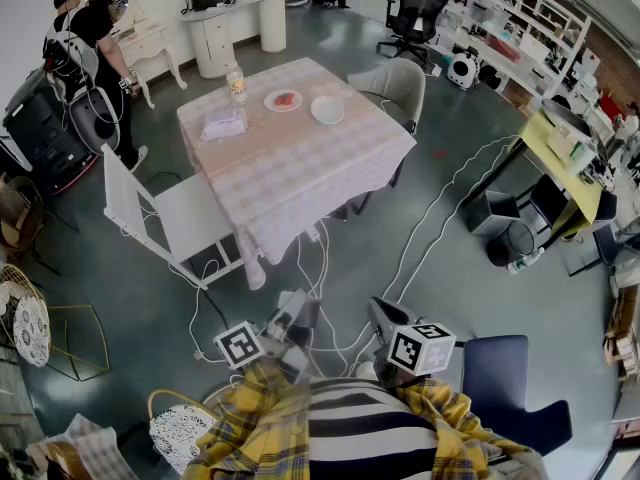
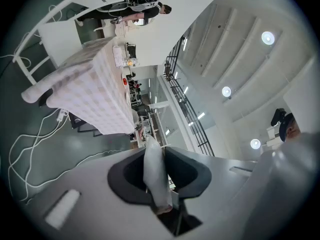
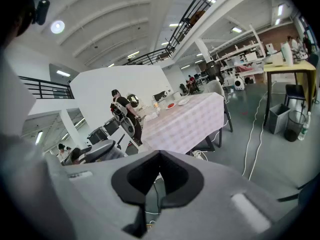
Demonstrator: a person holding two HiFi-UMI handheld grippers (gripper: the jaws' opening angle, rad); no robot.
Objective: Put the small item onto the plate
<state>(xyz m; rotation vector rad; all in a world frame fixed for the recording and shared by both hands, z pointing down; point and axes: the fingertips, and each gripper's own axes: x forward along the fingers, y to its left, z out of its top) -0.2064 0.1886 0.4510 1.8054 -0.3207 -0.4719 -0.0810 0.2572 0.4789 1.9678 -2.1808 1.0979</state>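
Observation:
A table under a checkered cloth (image 1: 300, 178) stands well ahead of me. On its far side lies a small plate (image 1: 284, 100) with a red item on it, and beside that an empty white plate (image 1: 327, 110). Both grippers hang low near my body, far from the table: the left gripper (image 1: 290, 318) and the right gripper (image 1: 378, 313). In the left gripper view the left gripper (image 2: 155, 151) has its jaws together, with a pale strip along the seam. The right gripper (image 3: 159, 156) is also shut and holds nothing. The right gripper view also catches the table (image 3: 190, 121) and the two plates (image 3: 171, 105).
A bottle (image 1: 237, 85) and a tissue pack (image 1: 224, 124) also sit on the cloth. A white chair (image 1: 150, 218) is at the table's left, a beige chair (image 1: 400, 83) behind it. Cables (image 1: 430, 218) trail over the floor. A person (image 1: 95, 38) stands at the back left.

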